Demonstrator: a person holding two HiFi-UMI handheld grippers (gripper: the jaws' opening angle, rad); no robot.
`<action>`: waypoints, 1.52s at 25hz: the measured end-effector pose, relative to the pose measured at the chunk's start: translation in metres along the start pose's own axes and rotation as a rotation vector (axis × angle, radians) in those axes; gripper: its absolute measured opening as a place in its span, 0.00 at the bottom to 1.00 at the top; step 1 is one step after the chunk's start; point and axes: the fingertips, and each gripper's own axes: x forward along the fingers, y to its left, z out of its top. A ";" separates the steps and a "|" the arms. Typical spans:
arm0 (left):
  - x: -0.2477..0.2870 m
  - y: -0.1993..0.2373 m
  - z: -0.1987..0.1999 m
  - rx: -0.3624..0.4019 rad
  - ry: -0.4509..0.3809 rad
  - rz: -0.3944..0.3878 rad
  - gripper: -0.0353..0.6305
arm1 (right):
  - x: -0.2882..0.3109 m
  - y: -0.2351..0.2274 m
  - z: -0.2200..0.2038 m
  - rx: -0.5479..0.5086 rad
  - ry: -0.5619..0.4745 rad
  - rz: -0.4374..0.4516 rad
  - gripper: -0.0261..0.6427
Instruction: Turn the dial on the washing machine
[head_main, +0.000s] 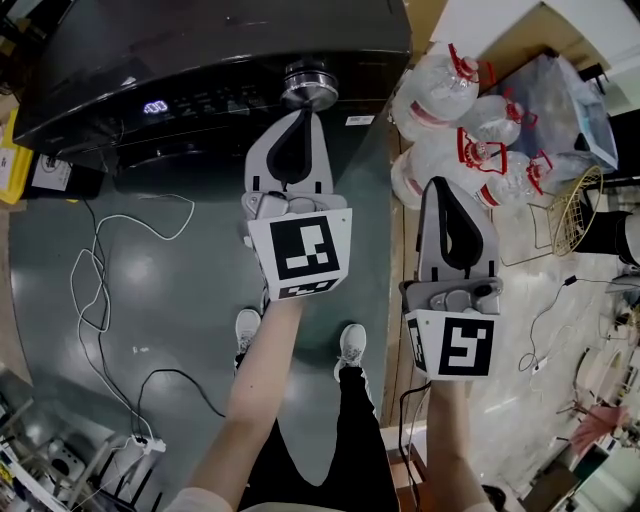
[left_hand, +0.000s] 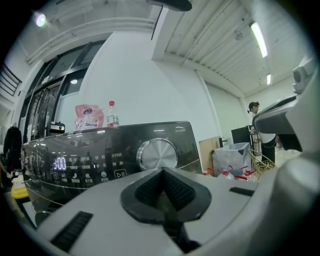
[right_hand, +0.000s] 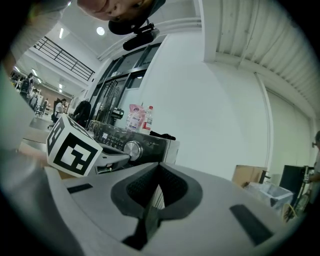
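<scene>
One washing machine (head_main: 200, 60) is standing here, carrying one silver dial (head_main: 308, 82) on its panel. On top of the washing machine, one pink pouch (left_hand: 89, 116) and one red-capped bottle (left_hand: 112, 115) are standing. Two sets of tongs are hovering in front of the washing machine, the left tongs (head_main: 303, 115) and the right tongs (head_main: 441, 188), each carrying one marker cube (head_main: 300, 250), two in all. Right of the washing machine, at least four clear jugs (head_main: 450, 80) with red handles are crowding together; their exact number is not showing. Beyond the jugs, further from the washing machine, one wire basket (head_main: 565, 210) is standing. On the floor in front of the washing machine, two shoes (head_main: 352, 345) are showing and one power strip (head_main: 148, 446) is lying.
</scene>
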 end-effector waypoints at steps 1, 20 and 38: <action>0.000 0.000 0.000 0.002 0.000 -0.003 0.05 | 0.000 0.000 -0.001 0.004 0.002 -0.002 0.04; 0.003 -0.007 0.000 0.028 0.005 -0.056 0.05 | 0.002 0.004 -0.005 0.036 0.001 -0.003 0.04; -0.069 0.008 0.083 -0.047 0.010 -0.094 0.05 | -0.024 0.005 0.081 0.048 -0.029 -0.026 0.04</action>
